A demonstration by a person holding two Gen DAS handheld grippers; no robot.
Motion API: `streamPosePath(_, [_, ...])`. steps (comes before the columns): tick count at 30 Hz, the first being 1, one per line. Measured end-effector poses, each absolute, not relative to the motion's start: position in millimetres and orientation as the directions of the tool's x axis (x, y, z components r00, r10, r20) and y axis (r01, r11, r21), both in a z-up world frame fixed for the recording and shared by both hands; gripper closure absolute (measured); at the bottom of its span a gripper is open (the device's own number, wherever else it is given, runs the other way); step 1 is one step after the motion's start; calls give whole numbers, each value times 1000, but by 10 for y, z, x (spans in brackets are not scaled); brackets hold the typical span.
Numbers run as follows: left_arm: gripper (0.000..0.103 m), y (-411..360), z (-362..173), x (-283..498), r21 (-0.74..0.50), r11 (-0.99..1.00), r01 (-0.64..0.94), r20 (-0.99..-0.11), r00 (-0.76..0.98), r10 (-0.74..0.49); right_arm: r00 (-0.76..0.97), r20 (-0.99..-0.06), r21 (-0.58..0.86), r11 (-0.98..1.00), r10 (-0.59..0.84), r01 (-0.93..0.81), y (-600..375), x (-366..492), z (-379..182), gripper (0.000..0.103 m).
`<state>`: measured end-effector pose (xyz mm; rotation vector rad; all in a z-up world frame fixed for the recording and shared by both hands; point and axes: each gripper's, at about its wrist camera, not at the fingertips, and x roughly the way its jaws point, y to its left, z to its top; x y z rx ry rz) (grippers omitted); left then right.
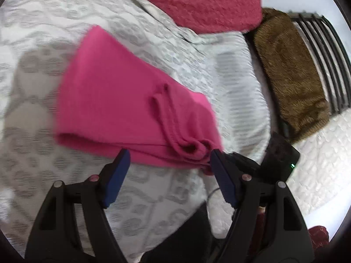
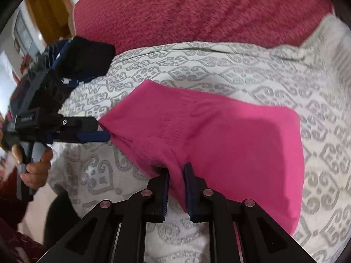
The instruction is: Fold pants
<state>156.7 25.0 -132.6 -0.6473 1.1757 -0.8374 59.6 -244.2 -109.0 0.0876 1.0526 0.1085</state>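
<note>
We see the bright pink knit pants (image 2: 219, 135), folded into a thick flat bundle, lying on the bed's white quilted cover w/ grey scroll pattern (image 2: 252, 74), about centre of frame in both views.

Right wrist view: right gripper (image 2: 176, 171) sits bottom centre, jaws nearly together and clamped on a pinched ridge of pink fabric at the bundle's near edge; cloth bulges up betw. the blue pads. At left of that frame the left gripper (image 2: 103, 135) comes in sideways, blue tips touching the bundle's left corner, held by a hand (image 2: 35, 171) at lower left. From this side angle we can't tell its opening.

Left wrist view: left gripper (image 1: 170, 155) at bottom, jaws wide apart. The pants (image 1: 122, 100) hem edge lies betw. the tips; the right-hand blue pad (image 1: 221, 175) touches the bundle's corner, the left-hand one is just beside the fold, not pressing.

Other things: dark red fuzzy blanket (image 2: 197, 8) across top of frame, brown furry cushion (image 1: 289, 74) at upper right of the left wrist view against black metal bed rails (image 1: 324, 54), and a black folded garment (image 2: 87, 57) at upper left in the right wrist view.
</note>
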Motion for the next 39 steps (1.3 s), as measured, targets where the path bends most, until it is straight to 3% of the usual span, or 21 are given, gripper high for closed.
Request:
streamPosePath(3, [28,-47,-1311,1593,-826,501,259,-498,83,-863,479,-868,122,991,133,-54,-2462,547,-1067,89])
streamPosePath(8, [28,-441,-1453,1656,-800,550,240,-570,-17,-822,482,-866,119,991,135,-62,-2406,497,-1056,90])
streamPosePath(13, [28,-526,-1486,1569,-843,496,207,-518,-72,-852,508,-841,217,976,188,-1,-2560,465,-1005,93])
streamPosePath(16, [28,-577,-1504,1616,-874,458,160,-475,-94,-875,503,-842,206,978,192,-29,-2515,435,-998,93])
streamPosePath(22, [28,-673,-1537,1785,-870,485,87,-491,-58,-869,499,-846,196,980,187,-34,-2486,399,-1020,93])
streamPosePath(23, [30,-663,-1537,1791,-867,491,85,-496,-47,-867,500,-845,200,979,189,-32,-2493,399,-1020,93])
streamPosePath(24, [39,-669,-1515,1803,-861,500,88,-504,-27,-863,501,-845,202,979,190,-31,-2497,396,-1019,93])
streamPosePath(25, [57,-675,-1489,1808,-851,515,104,-518,-10,-855,501,-844,202,979,190,-31,-2498,392,-1018,93])
streamPosePath(28, [83,-675,-1421,1805,-814,559,159,-564,15,-826,494,-847,204,978,197,-40,-2485,382,-1022,92])
streamPosePath(31, [85,-635,-1304,1790,-795,570,206,-574,44,-817,494,-845,209,977,203,-45,-2483,354,-991,85])
streamPosePath(34, [86,-650,-1124,1786,-748,601,281,-606,82,-792,511,-833,228,973,212,-31,-2524,326,-917,71])
streamPosePath(36, [86,-702,-1030,1802,-712,624,322,-629,105,-771,522,-831,222,975,194,-10,-2556,310,-869,55])
streamPosePath(39, [86,-743,-845,1820,-635,660,403,-667,145,-730,537,-828,195,981,162,5,-2582,284,-800,50])
